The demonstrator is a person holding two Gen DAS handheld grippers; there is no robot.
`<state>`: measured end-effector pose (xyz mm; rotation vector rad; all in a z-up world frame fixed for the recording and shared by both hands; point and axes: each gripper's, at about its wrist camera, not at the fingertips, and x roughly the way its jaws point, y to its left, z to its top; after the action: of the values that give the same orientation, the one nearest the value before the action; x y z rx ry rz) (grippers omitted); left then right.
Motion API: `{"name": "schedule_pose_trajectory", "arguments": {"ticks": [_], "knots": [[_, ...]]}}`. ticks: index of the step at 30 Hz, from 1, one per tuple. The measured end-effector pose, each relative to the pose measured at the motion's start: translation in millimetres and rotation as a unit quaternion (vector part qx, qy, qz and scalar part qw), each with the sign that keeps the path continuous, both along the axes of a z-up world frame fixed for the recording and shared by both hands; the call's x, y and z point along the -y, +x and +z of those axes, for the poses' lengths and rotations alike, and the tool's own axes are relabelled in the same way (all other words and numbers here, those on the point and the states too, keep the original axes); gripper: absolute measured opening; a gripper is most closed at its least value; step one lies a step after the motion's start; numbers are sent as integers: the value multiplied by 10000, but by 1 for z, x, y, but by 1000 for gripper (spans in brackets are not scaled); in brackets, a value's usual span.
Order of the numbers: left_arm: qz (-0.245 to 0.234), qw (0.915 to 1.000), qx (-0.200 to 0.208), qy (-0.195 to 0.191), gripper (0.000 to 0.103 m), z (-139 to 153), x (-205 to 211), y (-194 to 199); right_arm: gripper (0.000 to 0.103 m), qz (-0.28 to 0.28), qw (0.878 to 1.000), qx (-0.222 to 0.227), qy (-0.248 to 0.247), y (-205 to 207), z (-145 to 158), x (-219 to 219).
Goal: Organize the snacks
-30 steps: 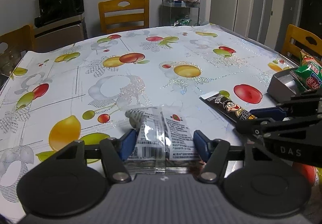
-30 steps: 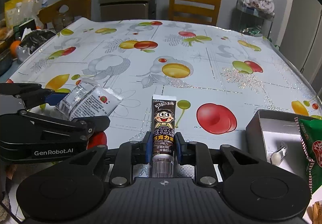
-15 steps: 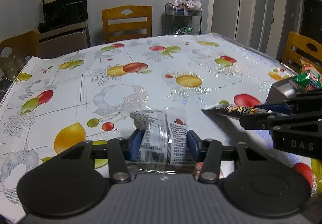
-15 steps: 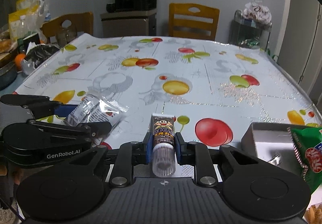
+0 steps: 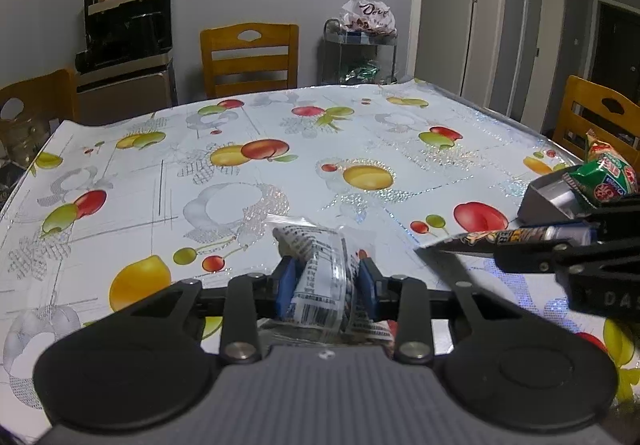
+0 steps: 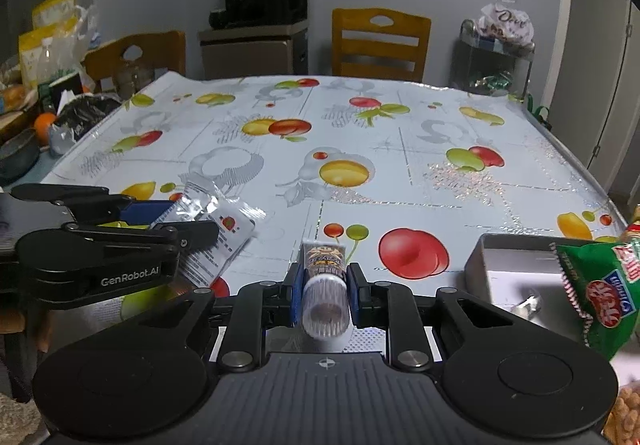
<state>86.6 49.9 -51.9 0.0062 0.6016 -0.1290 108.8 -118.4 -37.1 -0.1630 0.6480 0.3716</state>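
My left gripper (image 5: 326, 281) is clamped on the clear snack packet (image 5: 320, 273), my right gripper (image 6: 324, 283) on the chocolate tube (image 6: 324, 277). Both got lifted off the counter (image 6: 400, 173) since a second ago. Grey tray (image 6: 508, 269) sits at the right edge, loads of open room ahead.

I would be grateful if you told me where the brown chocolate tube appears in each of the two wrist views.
Left wrist view: the brown chocolate tube lies sideways at the right edge, held by the right gripper, just below the grey box.
Right wrist view: the tube is at bottom centre, pointing away, clamped between the blue pads.
Shared landmark: the large red fruit print on the tablecloth, just beyond the tube.
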Motion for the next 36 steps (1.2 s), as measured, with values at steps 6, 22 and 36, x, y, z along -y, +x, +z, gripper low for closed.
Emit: {"name": "schedule_pose_trajectory", "arguments": {"ticks": [6, 22, 36], "knots": [[-59, 9999, 77, 28, 24, 7, 3, -8, 24, 12, 10000, 18, 65, -17, 5, 11], [-218, 9994, 92, 257, 7, 25, 1, -76, 24, 96, 9983, 285, 491, -47, 20, 38], [71, 9997, -214, -36, 93, 9, 7, -48, 23, 174, 9970, 329, 675, -58, 19, 46]]}}
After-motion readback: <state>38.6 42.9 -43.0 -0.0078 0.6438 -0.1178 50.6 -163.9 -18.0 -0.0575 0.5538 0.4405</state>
